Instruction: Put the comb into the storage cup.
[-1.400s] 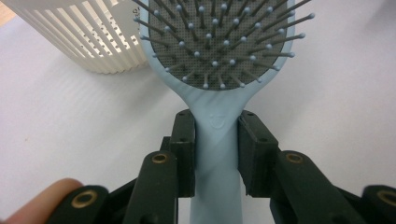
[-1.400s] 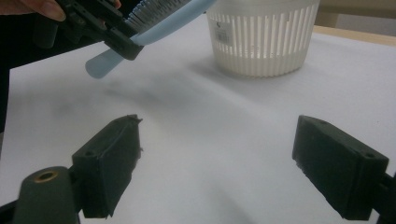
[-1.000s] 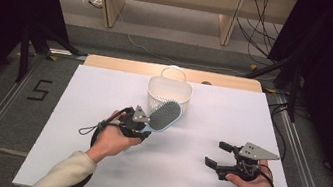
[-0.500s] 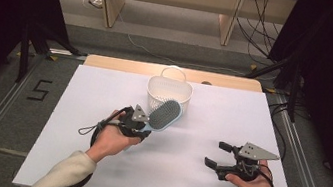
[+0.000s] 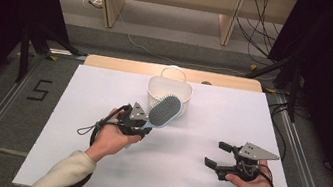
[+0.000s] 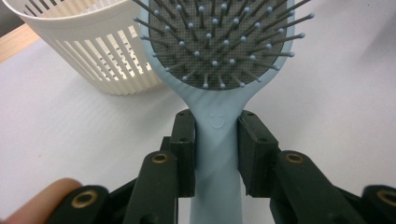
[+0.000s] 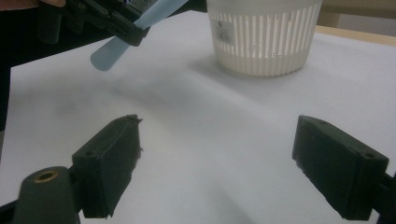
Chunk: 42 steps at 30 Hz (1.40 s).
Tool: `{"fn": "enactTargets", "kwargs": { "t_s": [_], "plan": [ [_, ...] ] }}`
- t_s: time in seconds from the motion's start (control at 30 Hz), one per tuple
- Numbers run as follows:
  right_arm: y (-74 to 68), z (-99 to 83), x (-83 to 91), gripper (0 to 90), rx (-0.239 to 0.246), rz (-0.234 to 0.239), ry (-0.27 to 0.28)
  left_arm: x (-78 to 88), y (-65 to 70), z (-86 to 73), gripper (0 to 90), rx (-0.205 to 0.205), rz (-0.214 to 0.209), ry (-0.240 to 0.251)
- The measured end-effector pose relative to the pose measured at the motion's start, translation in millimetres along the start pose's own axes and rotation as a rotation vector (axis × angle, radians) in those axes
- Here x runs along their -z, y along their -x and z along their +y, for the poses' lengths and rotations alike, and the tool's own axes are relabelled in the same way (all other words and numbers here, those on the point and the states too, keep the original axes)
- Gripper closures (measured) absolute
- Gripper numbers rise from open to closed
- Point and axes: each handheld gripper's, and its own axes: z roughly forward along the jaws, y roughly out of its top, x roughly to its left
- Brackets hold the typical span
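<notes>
So the left gripper (image 5: 141, 126) is clamped on the neck of a light blue hairbrush (image 5: 165, 112), jaws closed tight on either side of the handle right below the paddle, bristles facing up, and the brush head is hovering just beside the near wall of the white slatted basket (image 5: 170, 88) at the far middle of the table (image 5: 191, 178). Looks to me like the brush is headed into that basket, and that's where I'd worry. The grip is on a narrow, smooth bit of handle with the big heavy head sticking out front, so if the hand tips it to go over the rim the brush could swivel between the pads or slide out early and drop on the table instead. The other thing is the basket itself: it looks like light plastic just sitting there, nothing holding it, so if the paddle or the handle end clips the rim on the way in it could easily get shoved back or knocked over. In the left gripper view the head is already really close to the slats. Meanwhile the right gripper (image 5: 218, 155) is well apart on the near right side, jaws spread wide with nothing in them, so it isn't steadying the basket if that happens
</notes>
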Motion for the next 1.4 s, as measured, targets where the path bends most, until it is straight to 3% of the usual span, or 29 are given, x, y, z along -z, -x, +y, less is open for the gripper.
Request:
{"fn": "enactTargets", "kwargs": {
  "t_s": [1.4],
  "plan": [
    [0.2,-0.6,-0.5,16.2,-0.003,-0.001,0.0,5.8,-4.1,2.1,69.6,0.02,0.011,0.092]
  ]
}}
